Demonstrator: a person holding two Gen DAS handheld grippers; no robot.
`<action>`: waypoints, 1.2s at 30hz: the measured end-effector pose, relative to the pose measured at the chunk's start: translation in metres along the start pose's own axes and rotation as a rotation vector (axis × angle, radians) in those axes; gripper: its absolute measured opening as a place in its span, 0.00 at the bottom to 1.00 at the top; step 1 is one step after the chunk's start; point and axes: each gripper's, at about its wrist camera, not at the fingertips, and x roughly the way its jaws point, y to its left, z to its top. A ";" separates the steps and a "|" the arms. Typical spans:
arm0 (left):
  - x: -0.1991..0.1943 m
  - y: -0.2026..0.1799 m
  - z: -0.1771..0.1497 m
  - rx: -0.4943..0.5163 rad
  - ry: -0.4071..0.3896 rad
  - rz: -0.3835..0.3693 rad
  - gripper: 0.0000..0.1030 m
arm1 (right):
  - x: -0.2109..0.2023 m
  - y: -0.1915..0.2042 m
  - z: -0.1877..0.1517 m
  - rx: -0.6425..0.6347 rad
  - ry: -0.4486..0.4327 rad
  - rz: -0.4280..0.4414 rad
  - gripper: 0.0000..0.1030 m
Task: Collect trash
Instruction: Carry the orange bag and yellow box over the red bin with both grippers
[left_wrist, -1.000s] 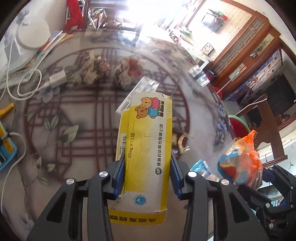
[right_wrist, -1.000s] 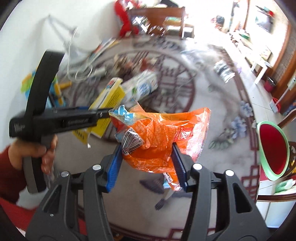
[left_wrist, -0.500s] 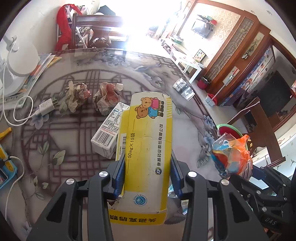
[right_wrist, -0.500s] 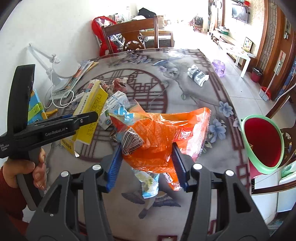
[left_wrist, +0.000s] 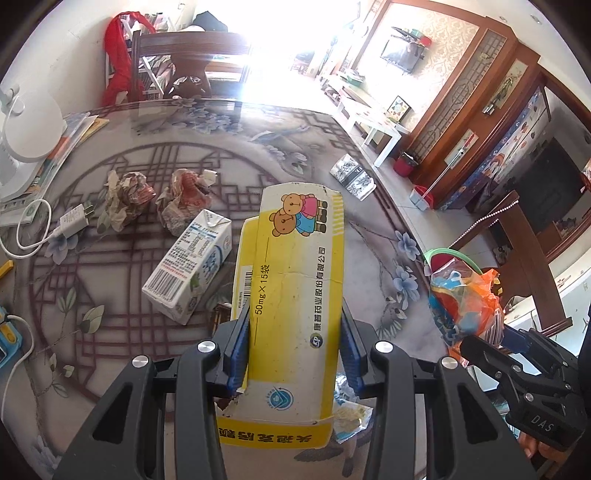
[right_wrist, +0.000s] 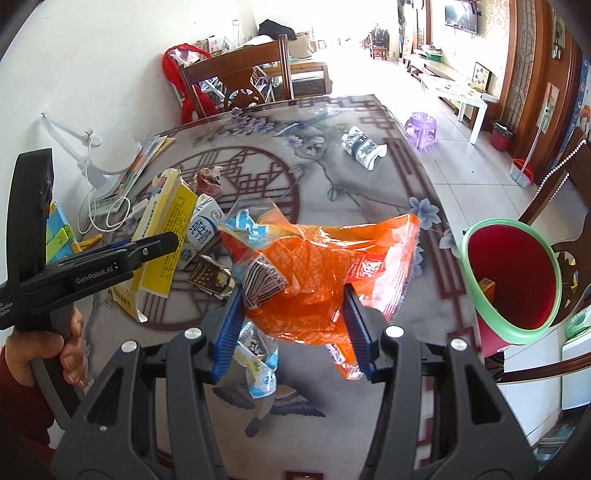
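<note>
Two pairs of tongs are each clamped on a piece of trash above the table (left_wrist: 303, 155). The left tongs (left_wrist: 295, 354) grip a flattened yellow medicine box (left_wrist: 295, 295) by its long edges, the box sticking out ahead of the blue pads. The right tongs (right_wrist: 293, 325) pinch a crumpled orange snack bag (right_wrist: 325, 273) with blue wrappers bunched into it. A milk carton (left_wrist: 188, 266) lies on the table just left of the yellow box, and two crumpled paper wads (left_wrist: 127, 194) rest beyond it. A green-rimmed red bin (right_wrist: 511, 277) stands off the table's edge, right of the orange bag.
</note>
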 end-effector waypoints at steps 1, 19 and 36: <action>0.002 -0.003 0.001 0.003 0.001 0.000 0.38 | 0.000 -0.003 0.000 0.002 0.000 -0.002 0.49; 0.030 -0.064 0.015 0.037 0.012 0.010 0.38 | -0.002 -0.084 0.003 0.058 0.015 -0.021 0.49; 0.063 -0.136 0.022 0.082 0.029 0.005 0.38 | -0.002 -0.185 0.005 0.143 0.015 -0.084 0.50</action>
